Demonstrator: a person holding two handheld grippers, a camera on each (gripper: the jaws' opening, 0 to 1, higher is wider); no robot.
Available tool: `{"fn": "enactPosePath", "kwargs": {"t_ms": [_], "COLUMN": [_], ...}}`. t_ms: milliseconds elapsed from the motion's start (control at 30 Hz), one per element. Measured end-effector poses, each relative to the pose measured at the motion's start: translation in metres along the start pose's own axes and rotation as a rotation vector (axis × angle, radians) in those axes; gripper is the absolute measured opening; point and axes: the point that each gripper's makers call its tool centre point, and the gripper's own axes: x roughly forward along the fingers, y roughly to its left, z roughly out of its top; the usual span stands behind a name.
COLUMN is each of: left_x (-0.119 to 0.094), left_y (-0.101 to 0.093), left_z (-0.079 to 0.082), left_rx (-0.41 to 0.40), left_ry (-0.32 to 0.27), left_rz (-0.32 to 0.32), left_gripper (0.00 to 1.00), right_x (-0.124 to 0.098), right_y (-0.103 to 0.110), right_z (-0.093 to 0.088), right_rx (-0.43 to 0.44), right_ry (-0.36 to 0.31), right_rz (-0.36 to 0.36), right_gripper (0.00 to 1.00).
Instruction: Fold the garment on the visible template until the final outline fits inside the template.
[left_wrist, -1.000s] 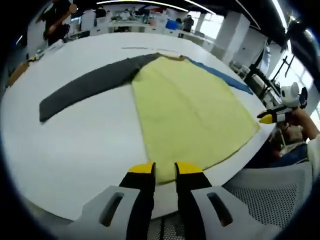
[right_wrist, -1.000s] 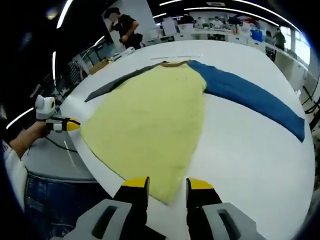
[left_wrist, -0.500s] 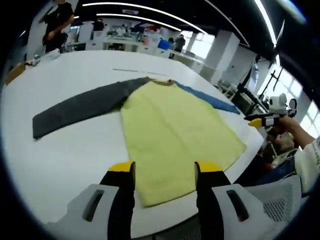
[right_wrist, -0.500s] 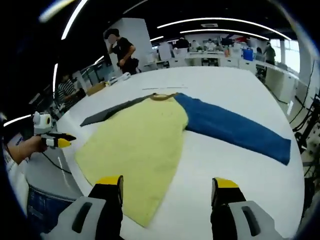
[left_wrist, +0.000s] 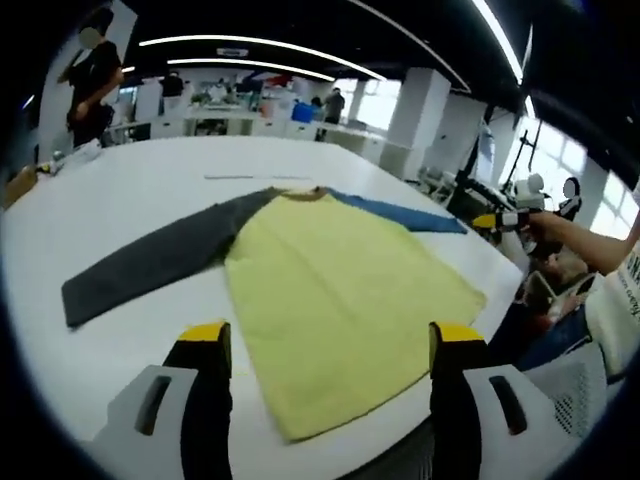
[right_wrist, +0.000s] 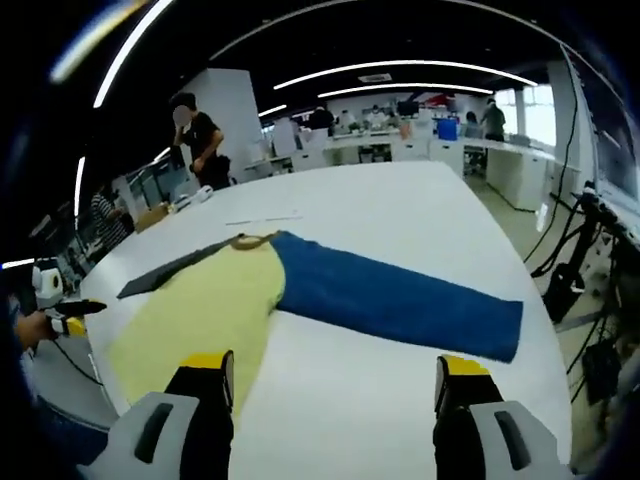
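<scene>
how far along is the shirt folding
Barely begun. Done: the shirt lies flat on the white table, grey sleeve and blue sleeve both spread out. In hand: nothing; the left gripper and right gripper are open above the table. Left: every fold.

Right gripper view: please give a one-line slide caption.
Open right gripper above white table, facing flat yellow shirt with blue sleeve.

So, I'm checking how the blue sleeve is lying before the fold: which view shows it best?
The right gripper view: the blue sleeve lies flat from shoulder to cuff across the white table. The left gripper view catches it as a thin strip past the yellow body.
</scene>
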Motion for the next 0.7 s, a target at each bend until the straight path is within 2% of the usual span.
{"fn": "enactPosePath", "kwargs": {"t_ms": [100, 300, 400, 467, 633, 700], "left_x": [0.001, 0.002, 0.003, 0.004, 0.004, 0.004], "left_y": [-0.001, -0.002, -0.003, -0.005, -0.006, -0.007], "left_z": [0.001, 0.002, 0.002, 0.003, 0.004, 0.006], "left_rx": [0.019, 0.023, 0.026, 0.026, 0.045, 0.050], "left_ry": [0.001, 0.004, 0.003, -0.002, -0.002, -0.004], "left_rz": [-0.002, -0.008, -0.012, -0.020, -0.020, -0.020], "left_gripper": [0.85, 0.92, 0.96, 0.99, 0.99, 0.99], "right_x": [0.002, 0.008, 0.008, 0.006, 0.010, 0.014], "right_y": [-0.021, -0.062, -0.085, -0.115, -0.142, -0.151], "right_z": [0.001, -0.008, -0.012, -0.016, -0.015, -0.013], "right_rx": [-0.004, 0.032, 0.066, 0.099, 0.113, 0.148], "right_ry": [0.001, 0.030, 0.029, 0.038, 0.048, 0.038], "right_rz": [-0.048, -0.145, -0.208, -0.235, -0.302, -0.313], "right_gripper": [0.83, 0.78, 0.74, 0.69, 0.59, 0.54]}}
